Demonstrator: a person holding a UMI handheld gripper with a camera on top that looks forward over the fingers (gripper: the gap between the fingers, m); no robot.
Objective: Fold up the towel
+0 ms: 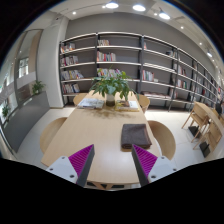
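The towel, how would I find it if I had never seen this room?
Find the long wooden table in front of the bookshelves. A leafy plant stands at its far end; the towel lies nearer, just beyond the open tool. It is the only dark grey, flat, folded thing there.

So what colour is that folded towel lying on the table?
Dark grey folded towel, on the light wooden table, gripper view.

Wooden table [90, 140] w/ folded dark towel [135, 135], potted plant [110, 88], papers [92, 102].
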